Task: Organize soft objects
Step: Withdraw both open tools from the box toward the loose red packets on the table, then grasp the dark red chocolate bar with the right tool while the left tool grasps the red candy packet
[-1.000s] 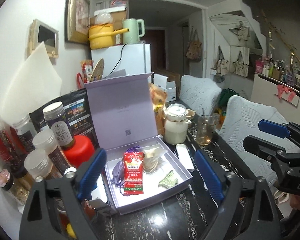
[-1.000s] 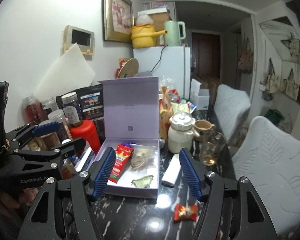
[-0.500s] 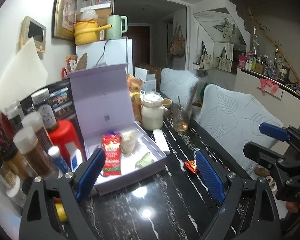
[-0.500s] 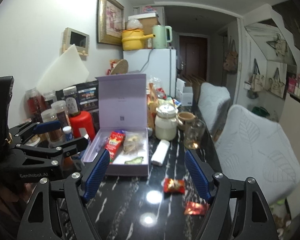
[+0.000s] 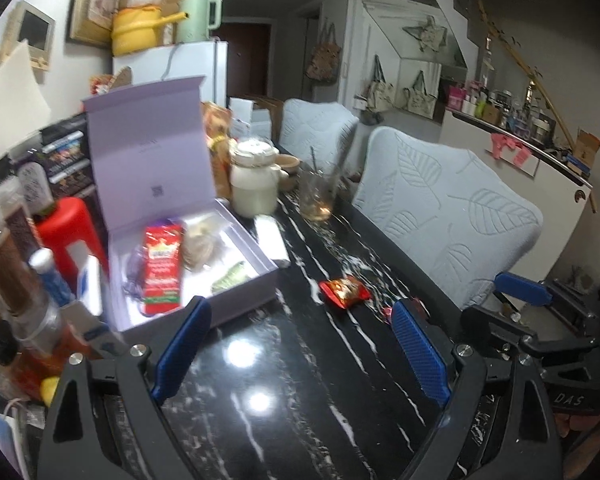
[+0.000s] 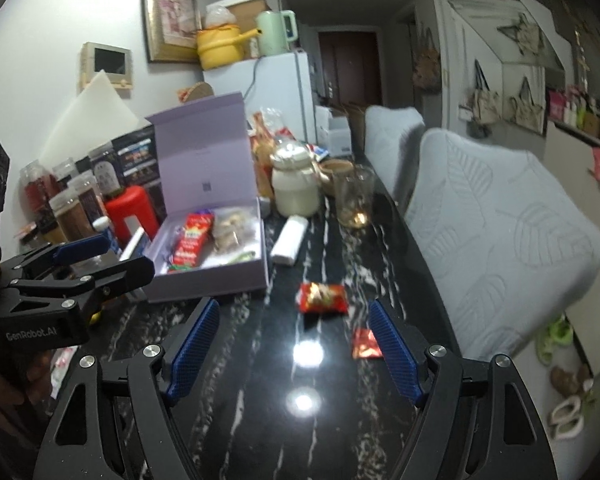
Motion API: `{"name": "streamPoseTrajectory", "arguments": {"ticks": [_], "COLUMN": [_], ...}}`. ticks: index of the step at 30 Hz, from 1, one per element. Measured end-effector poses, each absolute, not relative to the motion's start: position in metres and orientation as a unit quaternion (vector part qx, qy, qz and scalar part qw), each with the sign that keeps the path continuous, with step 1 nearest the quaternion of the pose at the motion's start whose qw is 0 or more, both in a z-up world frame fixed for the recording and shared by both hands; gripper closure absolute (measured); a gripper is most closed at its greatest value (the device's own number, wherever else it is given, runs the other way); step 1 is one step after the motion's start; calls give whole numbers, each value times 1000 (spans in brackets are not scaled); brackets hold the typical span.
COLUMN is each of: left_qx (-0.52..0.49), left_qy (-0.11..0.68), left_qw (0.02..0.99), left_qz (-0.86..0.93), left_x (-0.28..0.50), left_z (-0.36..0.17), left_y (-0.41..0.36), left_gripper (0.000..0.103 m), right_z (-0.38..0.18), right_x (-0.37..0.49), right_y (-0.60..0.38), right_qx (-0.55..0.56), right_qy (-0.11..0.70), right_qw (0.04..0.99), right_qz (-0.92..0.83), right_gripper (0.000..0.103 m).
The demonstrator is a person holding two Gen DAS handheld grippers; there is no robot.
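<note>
An open lavender box (image 5: pixel 236 300) (image 6: pixel 208 284) stands on the black marble table with its lid up. In it lie a long red snack packet (image 5: pixel 162 268) (image 6: pixel 190 242), a clear bag of biscuits (image 6: pixel 232 228) and a small green packet (image 5: pixel 228 278). A red candy packet (image 5: pixel 344 288) (image 6: pixel 323 298) lies on the table to the right of the box. A smaller red wrapper (image 6: pixel 366 344) lies nearer, by my right gripper's right finger. My left gripper (image 5: pixel 300 344) (image 6: pixel 130 255) is open and empty, in front of the box. My right gripper (image 6: pixel 294 344) (image 5: pixel 484 298) is open and empty, short of the candy packet.
Spice jars (image 6: pixel 70 212) and a red container (image 5: pixel 66 232) crowd the table's left side. Behind the box stand a white ceramic pot (image 6: pixel 294 192), a glass cup (image 6: pixel 354 200) and a white pack (image 6: pixel 288 240). Two pale padded chairs (image 6: pixel 500 232) line the table's right edge.
Both grippers have pulled back from the box and sunk toward the table. The box looks farther off, and the two red packets on the table have come into view. The right jaws stand wider.
</note>
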State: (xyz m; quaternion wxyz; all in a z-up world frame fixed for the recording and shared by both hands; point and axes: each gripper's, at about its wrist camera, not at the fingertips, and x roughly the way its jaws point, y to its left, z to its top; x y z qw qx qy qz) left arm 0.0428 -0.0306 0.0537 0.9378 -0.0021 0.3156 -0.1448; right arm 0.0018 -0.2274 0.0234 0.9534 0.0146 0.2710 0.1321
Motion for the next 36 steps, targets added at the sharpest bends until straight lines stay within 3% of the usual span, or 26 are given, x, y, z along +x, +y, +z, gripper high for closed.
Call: {"name": "streamPoseTrajectory", "arguments": {"ticks": [21,36], "left_qx": [-3,-6], "left_qy": [401,441], "left_qw": [899,881], "left_qz": [-178,-170], "left_x": [114,174], "left_z": [-6,-39], "left_y": [-82,-92], "left_gripper": [10,10], "right_z": [-62,-107], "right_x": [57,128], "right_y": [-289,-295], "right_qx": [82,108], "right_qy": [388,463], "right_qw": [912,872], "right_qz": [108,118], "right_gripper": [25,33]}}
